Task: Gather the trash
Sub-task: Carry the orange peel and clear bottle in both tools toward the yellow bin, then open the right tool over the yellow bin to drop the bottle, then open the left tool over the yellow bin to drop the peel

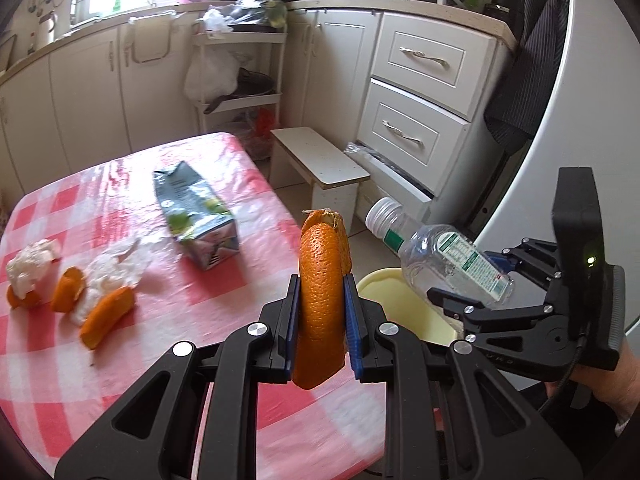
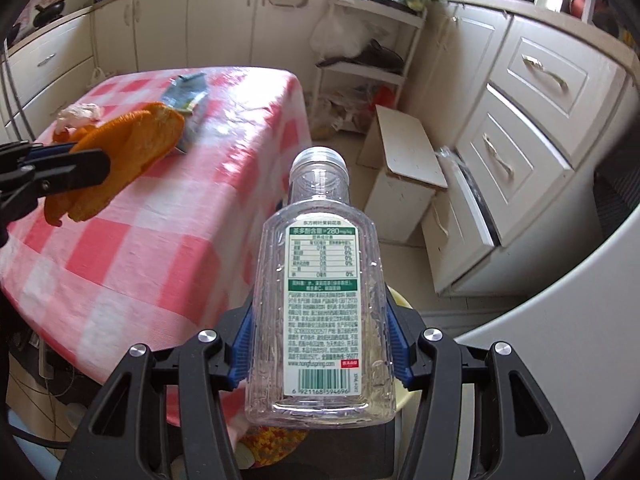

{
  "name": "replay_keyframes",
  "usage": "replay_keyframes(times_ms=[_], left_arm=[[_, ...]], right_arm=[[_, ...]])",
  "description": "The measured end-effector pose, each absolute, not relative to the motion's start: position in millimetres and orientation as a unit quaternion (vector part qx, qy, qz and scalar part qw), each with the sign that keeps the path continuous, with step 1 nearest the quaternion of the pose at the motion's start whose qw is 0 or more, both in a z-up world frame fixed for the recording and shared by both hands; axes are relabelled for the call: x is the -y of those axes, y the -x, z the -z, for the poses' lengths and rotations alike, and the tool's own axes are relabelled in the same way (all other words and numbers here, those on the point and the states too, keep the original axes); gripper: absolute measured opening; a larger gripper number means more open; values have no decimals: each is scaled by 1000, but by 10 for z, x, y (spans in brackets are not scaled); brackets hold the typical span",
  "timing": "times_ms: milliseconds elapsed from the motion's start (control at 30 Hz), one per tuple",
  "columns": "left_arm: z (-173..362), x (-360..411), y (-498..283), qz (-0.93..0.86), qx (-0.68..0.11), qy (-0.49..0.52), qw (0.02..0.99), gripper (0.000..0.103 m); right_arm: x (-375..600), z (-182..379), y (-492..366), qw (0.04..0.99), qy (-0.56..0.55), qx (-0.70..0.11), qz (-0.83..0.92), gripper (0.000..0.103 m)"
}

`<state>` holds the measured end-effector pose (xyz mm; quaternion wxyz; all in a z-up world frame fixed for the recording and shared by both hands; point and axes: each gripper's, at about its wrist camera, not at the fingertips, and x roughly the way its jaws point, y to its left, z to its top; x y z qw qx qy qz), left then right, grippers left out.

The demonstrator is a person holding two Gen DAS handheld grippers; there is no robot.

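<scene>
The left tongs point(image 1: 322, 312) are nearly closed, their blue ribbed pads pinching a curved strip of orange peel point(image 1: 322, 300) that stands upright between them, dimpled and glossy outside, ragged at its top edge. The right tongs point(image 2: 320, 344) stand about half open and are clamped on the flat sides of a clear plastic bottle point(image 2: 320, 312); the bottle looks empty, has a squared body with faint droplets inside, a white-and-green printed label with a barcode, and a ribbed pale cap pointing away from the camera.

In the left wrist view, a pale yellow bin point(image 1: 404, 308) sits below the bottle and just beside the counter's edge. Only part of its rim and inner wall shows, and its contents cannot be made out.

The counter point(image 1: 200, 300) wears a shiny pink-and-white checked cloth, blurred in places. On it lie a crushed, creased drink carton point(image 1: 196, 216) on its side, two more pieces of orange peel point(image 1: 106, 316), and crumpled white tissue point(image 1: 32, 266) among them, well apart from the tongs.

Beyond stand cream cabinets with metal drawer handles point(image 1: 424, 58), a low white stool point(image 1: 320, 160) with a scuffed top, and a white tiered rack point(image 1: 240, 72) holding plastic bags. The rack's lower shelves are cluttered and hard to read. A hand point(image 1: 592, 396) is cut off at the frame's right edge.
</scene>
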<state>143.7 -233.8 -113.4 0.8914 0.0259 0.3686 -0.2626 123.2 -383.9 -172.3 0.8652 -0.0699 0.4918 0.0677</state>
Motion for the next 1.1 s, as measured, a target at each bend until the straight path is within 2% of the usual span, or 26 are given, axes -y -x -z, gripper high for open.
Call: replay_keyframes(times_ms=[367,433,467,1100], left_arm=[[1174,2709,-1547,288,-376,-27,880,20],[1193,2758,-1560,291,-378,-27,878,20],[1202,2778,-1566,292,-380,-27,877,20],[1606,3463,-1731,322,-430,-38,843,20]], right_arm=[[4161,1950,-1364,851,27,-524,-29,55],[4203,1971,-1375,849,21,-528,-21,59],[4212,1970,-1370,849,21,-528,-19,65],[4363,1793,-1143,859,34,-510,-8,71]])
